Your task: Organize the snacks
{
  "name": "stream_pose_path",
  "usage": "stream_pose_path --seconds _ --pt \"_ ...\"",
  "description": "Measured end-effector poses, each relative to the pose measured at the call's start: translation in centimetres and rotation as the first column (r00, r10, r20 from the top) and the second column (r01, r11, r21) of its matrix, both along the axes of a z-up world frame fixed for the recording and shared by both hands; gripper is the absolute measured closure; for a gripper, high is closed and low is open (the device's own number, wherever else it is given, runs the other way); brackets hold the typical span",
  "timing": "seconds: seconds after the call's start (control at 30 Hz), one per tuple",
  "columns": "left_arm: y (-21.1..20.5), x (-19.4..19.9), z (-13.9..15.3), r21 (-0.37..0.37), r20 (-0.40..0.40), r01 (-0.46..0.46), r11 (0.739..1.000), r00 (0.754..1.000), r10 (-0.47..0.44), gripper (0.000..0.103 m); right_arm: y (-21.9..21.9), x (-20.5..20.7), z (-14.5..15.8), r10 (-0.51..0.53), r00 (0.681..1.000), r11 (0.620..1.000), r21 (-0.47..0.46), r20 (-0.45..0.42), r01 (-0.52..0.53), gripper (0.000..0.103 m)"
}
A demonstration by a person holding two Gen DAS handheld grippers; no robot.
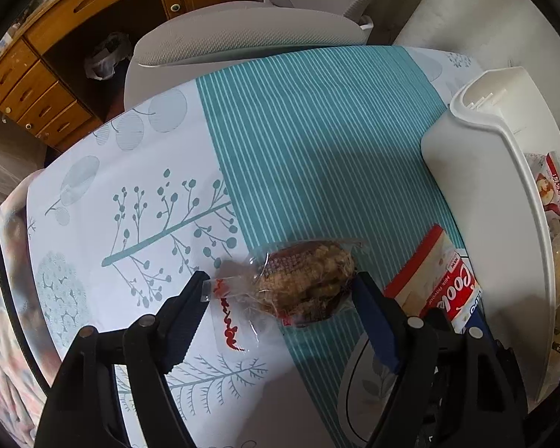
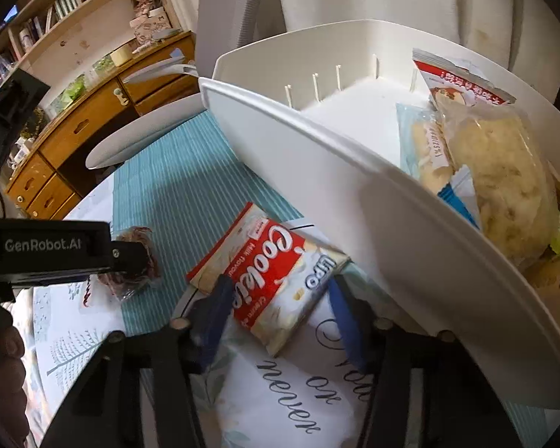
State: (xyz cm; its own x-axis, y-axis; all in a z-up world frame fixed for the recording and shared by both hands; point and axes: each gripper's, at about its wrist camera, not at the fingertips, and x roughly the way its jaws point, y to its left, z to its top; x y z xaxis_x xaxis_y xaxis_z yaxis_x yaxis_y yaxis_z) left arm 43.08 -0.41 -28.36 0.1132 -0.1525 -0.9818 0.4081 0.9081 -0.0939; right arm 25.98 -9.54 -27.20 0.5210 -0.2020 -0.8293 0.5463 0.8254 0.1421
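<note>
Left tongs (image 1: 280,295) straddle the clear-wrapped pastry (image 1: 306,280) on the table (image 1: 138,171)

Both fisheye views look steeply down, close over the tablecloth (image 1: 138,171). The left wrist view faces the clear-wrapped snack (image 1: 302,280) at lower centre; the right wrist view faces the cookie packet (image 2: 272,280). The 2 views share both snacks, the white bin (image 2: 317,156) and the teal stripe.
</note>
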Motion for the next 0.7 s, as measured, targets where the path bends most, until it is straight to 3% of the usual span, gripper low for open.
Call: stream_pose_path --seconds 0.13,0.4,0.43,0.47,0.7 --pt "0.4 -0.3 0.0 -0.005 0.001 -0.014 1.000 1.000 0.014 0.031 0.5 0.1 0.4 0.039 0.999 0.999 -0.003 0.013 -0.039 0.078" --pt "1.9 -1.3 0.8 -0.032 -0.003 -0.065 0.997 0.998 0.065 0.043 0.4 0.2 1.0 0.072 0.997 0.997 -0.001 0.011 -0.072 0.097" --pt "2.1 -1.5 1.0 -0.041 0.000 -0.069 0.997 0.998 0.069 0.065 0.4 0.2 1.1 0.077 0.997 0.997 0.004 0.009 -0.077 0.097" --pt "2.4 -1.8 1.2 -0.059 -0.009 -0.073 0.996 0.997 0.073 0.101 0.5 0.1 1.2 0.081 0.997 0.997 0.008 0.008 -0.081 0.098" --pt "4.3 -3.2 -0.8 -0.063 -0.118 -0.165 0.984 0.981 0.157 0.100 1.3 -0.9 2.8 0.122 0.992 0.992 0.031 0.017 -0.123 0.099"
